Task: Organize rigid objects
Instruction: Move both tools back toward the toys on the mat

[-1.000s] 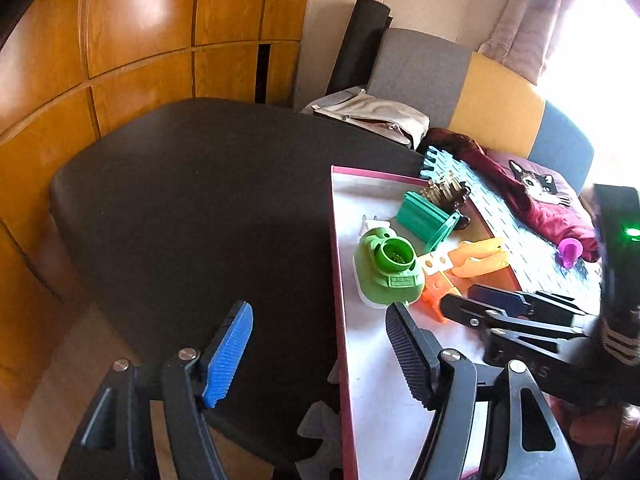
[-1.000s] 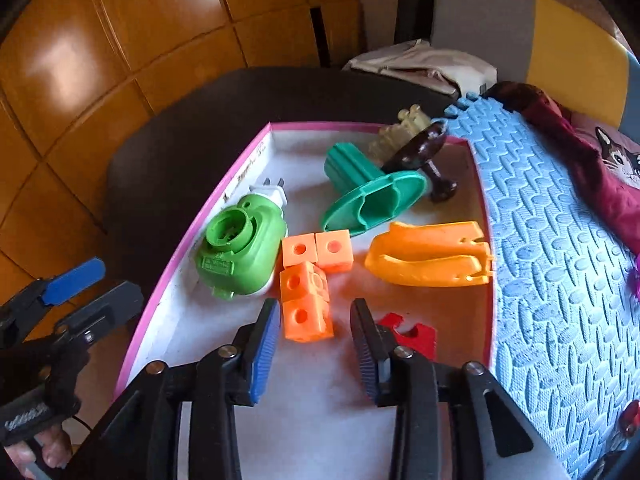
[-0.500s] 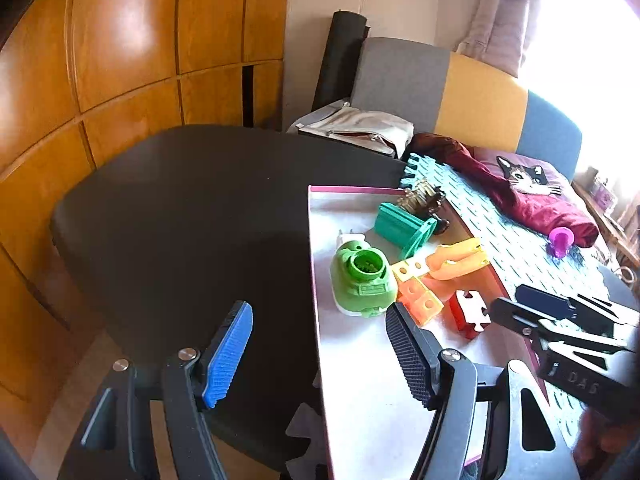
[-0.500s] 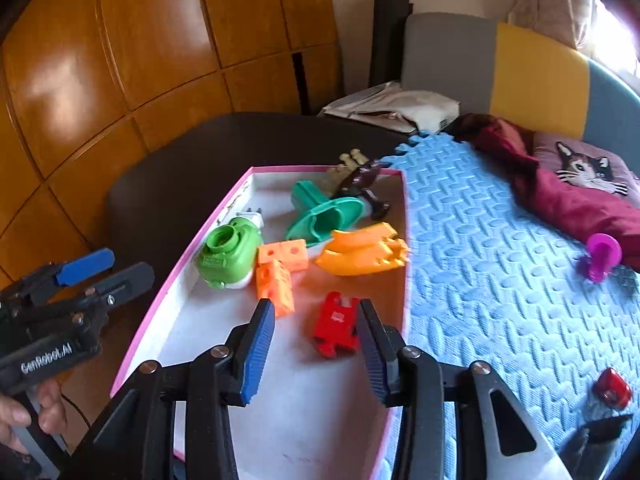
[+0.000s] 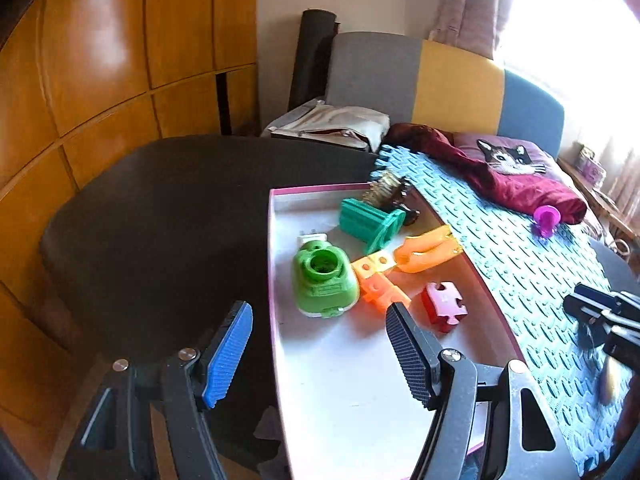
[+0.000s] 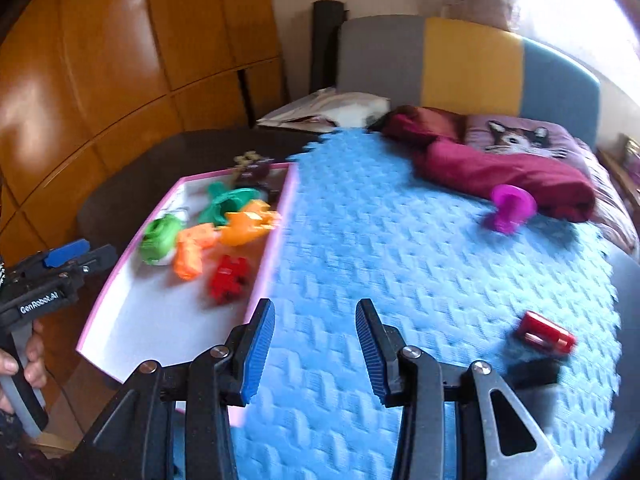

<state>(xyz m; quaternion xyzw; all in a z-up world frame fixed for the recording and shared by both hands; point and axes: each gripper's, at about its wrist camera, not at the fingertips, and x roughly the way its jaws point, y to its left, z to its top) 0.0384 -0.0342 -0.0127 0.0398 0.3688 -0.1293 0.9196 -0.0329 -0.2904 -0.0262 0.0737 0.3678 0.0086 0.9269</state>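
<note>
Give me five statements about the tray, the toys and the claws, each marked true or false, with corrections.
1. The red puzzle piece lies inside the pink-rimmed tray. True.
2. The magenta toy is in the tray. False: it lies on the blue foam mat, beside the maroon cloth.
3. The right claw grips an orange block. False: nothing is between its jaws, and it hangs over the mat.
4. The left claw is empty. True.
5. The green toy sits on the mat. False: it sits in the tray, next to the orange blocks.
</note>
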